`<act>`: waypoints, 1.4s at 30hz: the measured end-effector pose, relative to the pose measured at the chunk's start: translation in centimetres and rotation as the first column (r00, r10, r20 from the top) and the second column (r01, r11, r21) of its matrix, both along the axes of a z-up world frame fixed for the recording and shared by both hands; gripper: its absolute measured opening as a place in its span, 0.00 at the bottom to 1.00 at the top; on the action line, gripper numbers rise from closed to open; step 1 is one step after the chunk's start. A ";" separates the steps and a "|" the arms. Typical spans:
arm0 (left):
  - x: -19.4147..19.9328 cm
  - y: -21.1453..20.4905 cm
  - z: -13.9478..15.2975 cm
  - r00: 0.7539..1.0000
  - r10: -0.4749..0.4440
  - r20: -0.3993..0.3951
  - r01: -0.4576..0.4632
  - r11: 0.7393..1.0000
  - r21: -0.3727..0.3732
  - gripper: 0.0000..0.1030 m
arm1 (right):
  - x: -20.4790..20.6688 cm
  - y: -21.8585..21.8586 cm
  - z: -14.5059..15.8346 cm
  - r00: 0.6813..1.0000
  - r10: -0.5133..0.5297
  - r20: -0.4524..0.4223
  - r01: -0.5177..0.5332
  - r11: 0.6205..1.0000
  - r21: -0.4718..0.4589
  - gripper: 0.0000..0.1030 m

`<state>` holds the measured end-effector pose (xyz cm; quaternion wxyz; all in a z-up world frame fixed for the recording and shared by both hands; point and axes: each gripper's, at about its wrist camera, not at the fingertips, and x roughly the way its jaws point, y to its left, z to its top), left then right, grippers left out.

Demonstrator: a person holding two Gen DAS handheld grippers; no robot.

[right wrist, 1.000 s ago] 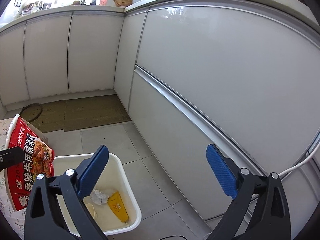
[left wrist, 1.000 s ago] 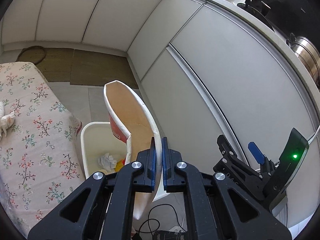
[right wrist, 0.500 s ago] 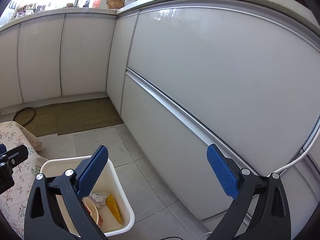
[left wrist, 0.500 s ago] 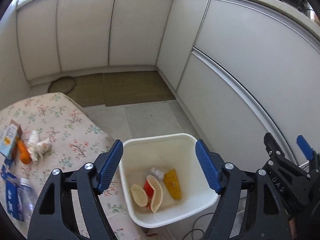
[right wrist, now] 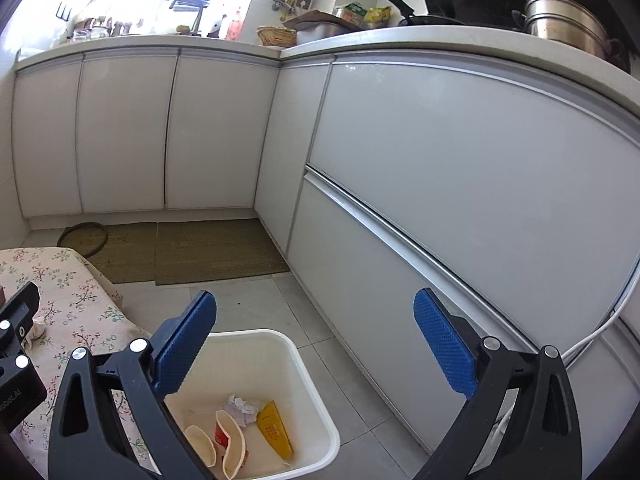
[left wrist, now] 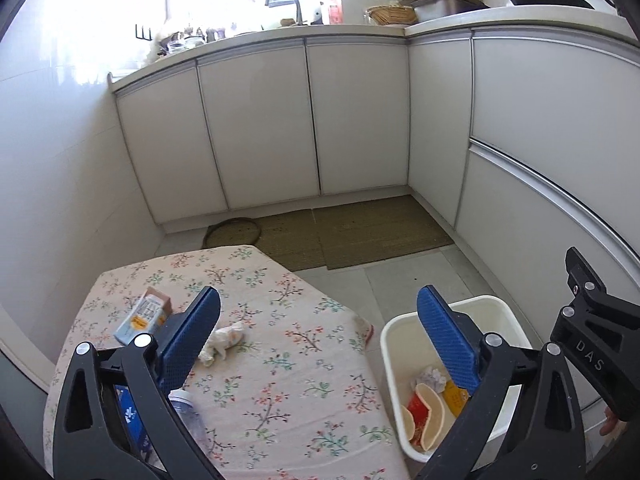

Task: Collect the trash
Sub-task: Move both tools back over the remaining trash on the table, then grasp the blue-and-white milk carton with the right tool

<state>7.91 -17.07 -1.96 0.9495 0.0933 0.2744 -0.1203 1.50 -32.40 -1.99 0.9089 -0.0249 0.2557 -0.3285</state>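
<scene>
Left tool [left wrist: 318,320] jaws opening, nothing between, over floral table [left wrist: 280,360]. Right tool [right wrist: 314,328] released, empty. Crushed noodle cup [right wrist: 230,440] lying in white bin [right wrist: 320,420].

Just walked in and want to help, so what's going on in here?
A person with a gripper in each hand is clearing trash off the floral-cloth table into the white bin beside it. The bin already holds a flattened noodle cup, a yellow packet and crumpled paper. The left gripper is opening with nothing between its fingers; the right gripper is open and empty. A crumpled tissue and small carton remain on the table.
</scene>
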 end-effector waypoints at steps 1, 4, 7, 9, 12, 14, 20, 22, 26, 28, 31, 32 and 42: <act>0.0 0.7 0.2 1.000 0.011 0.002 -0.011 1.000 0.002 0.92 | 0.4 0.8 -0.1 1.000 0.019 -0.004 -0.019 1.000 -0.004 0.93; 0.3 3.6 0.4 0.998 0.060 0.003 -0.060 0.998 -0.002 0.92 | 1.4 3.3 -0.2 0.997 0.071 -0.004 -0.071 0.997 -0.017 0.93; 0.6 6.4 0.4 0.994 0.105 -0.007 -0.105 0.994 -0.006 0.93 | 2.1 5.7 -0.1 0.992 0.123 -0.004 -0.123 0.992 -0.030 0.93; 0.9 7.9 0.1 0.991 0.129 -0.015 -0.129 0.992 0.001 0.93 | 2.6 7.3 -0.2 0.989 0.151 -0.004 -0.151 0.988 -0.029 0.93; 1.3 10.5 -0.2 0.986 0.164 -0.030 -0.164 0.986 0.012 0.93 | 3.3 9.6 -0.3 0.982 0.191 -0.013 -0.191 0.981 -0.026 0.93; 1.5 12.1 -0.5 0.982 0.186 -0.037 -0.186 0.982 0.016 0.93 | 4.0 11.2 -0.4 0.976 0.215 -0.021 -0.216 0.976 -0.030 0.93; 2.7 17.3 -1.2 0.962 0.263 -0.067 -0.263 0.965 0.013 0.93 | 6.1 16.6 -1.1 0.952 0.299 -0.060 -0.303 0.951 -0.057 0.93; 3.2 18.9 -1.6 0.953 0.289 -0.086 -0.290 0.957 0.007 0.93 | 6.8 18.1 -1.6 0.945 0.317 -0.080 -0.323 0.944 -0.067 0.93; 4.2 22.2 -2.7 0.930 0.334 -0.153 -0.338 0.941 -0.003 0.93 | 8.0 20.4 -2.0 0.932 0.348 -0.102 -0.356 0.932 -0.068 0.93; 4.5 23.7 -3.1 0.918 0.352 -0.182 -0.358 0.934 -0.005 0.93 | 8.6 21.6 -2.1 0.925 0.365 -0.109 -0.373 0.926 -0.060 0.93; 4.7 25.9 -3.2 0.903 0.382 -0.197 -0.390 0.921 -0.005 0.93 | 9.8 23.3 -2.5 0.906 0.401 -0.133 -0.409 0.912 -0.036 0.93; 4.7 26.5 -3.1 0.899 0.391 -0.200 -0.400 0.916 -0.008 0.93 | 10.4 23.9 -2.7 0.897 0.416 -0.147 -0.424 0.905 -0.024 0.93; 4.4 34.6 -0.5 0.851 0.477 -0.222 -0.512 0.848 -0.140 0.93 | 19.6 28.2 -7.0 0.791 0.534 -0.299 -0.399 0.820 0.411 0.93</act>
